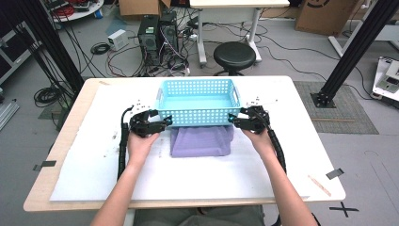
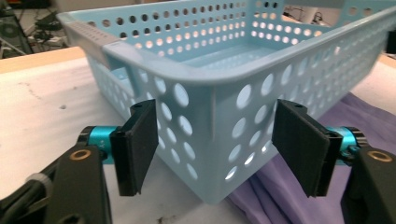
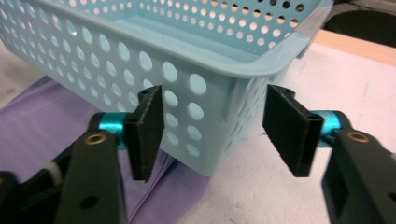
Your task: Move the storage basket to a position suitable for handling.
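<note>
The left gripper (image 2: 215,149) has its two black padded fingers (image 2: 137,144) spread, one to each side of a near corner of the light blue perforated plastic basket (image 2: 219,84); the corner sits in the gap, and neither pad presses on the wall. Just under that corner and past the farther finger lies a purple folded cloth (image 2: 289,186), which the basket's near edge overlaps.

The right gripper (image 3: 212,135) stands the same way at the other near corner of the basket (image 3: 196,65): its fingers (image 3: 147,130) are apart, the corner between them with clear space on both sides, nothing pinched. The cloth (image 3: 56,112) spreads beneath and beyond one finger, bare white table covering (image 3: 280,196) beyond the other.

From the high view, the left gripper (image 1: 162,123) and right gripper (image 1: 235,120) flank the basket (image 1: 197,101) at its two front corners, with the cloth (image 1: 201,141) between the person's hands, partly tucked under the basket. All rest on a white sheet over a wooden table (image 1: 56,155).

Beyond the table's far edge stand a black round stool (image 1: 234,55) and two dark computer towers (image 1: 157,37) among loose cables on the floor.
</note>
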